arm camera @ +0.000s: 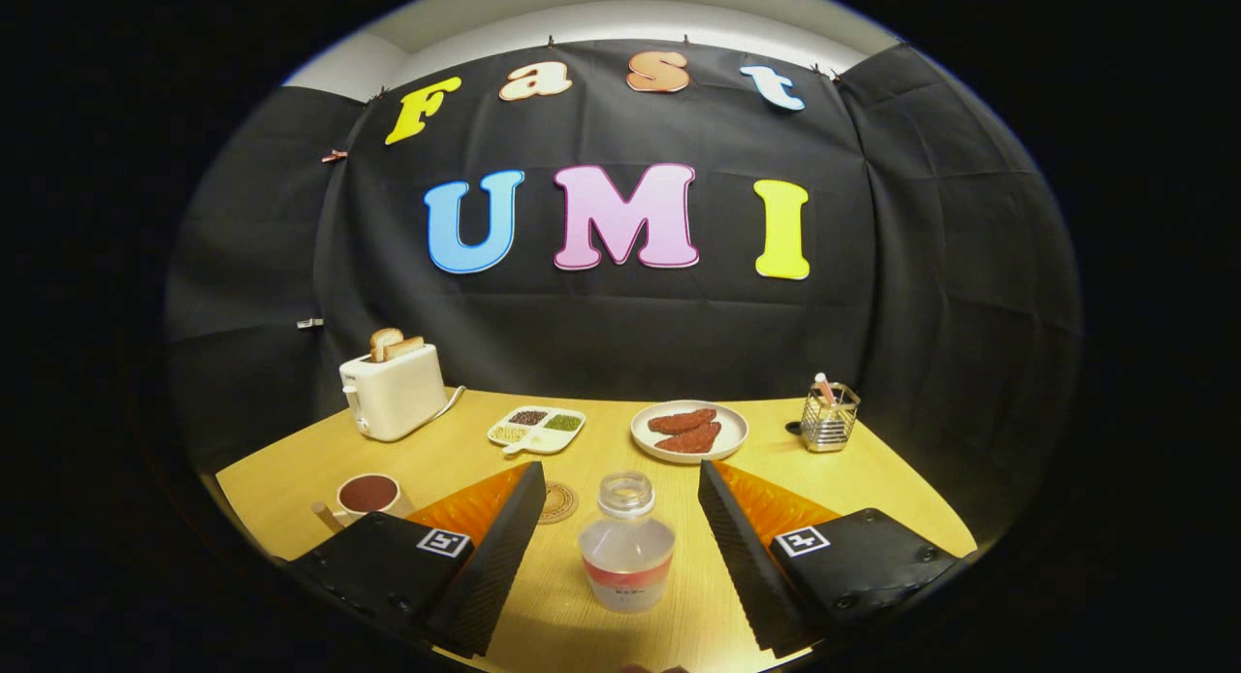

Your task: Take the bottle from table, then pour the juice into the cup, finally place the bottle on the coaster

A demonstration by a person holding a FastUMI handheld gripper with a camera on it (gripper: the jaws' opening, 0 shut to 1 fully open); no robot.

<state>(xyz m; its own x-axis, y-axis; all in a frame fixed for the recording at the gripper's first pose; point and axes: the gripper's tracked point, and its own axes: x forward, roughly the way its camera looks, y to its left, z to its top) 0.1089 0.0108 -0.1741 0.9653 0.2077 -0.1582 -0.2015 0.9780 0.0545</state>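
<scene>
While fingers (620, 547) sit wide around bottle (626, 542) at lower centre, untouching: looks light, thin, squashy, uncapped. Best gripped gently mid-body, kept upright.

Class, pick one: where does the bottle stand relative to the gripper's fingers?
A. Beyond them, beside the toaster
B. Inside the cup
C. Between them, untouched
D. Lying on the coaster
C: the bottle stands upright between the open gripper fingers, with a gap on each side.

No legible text is found. A label band is carried on the bottle (626, 549), print too small to be read; square coded markers are seen on the gripper (620, 537) fingers.
</scene>
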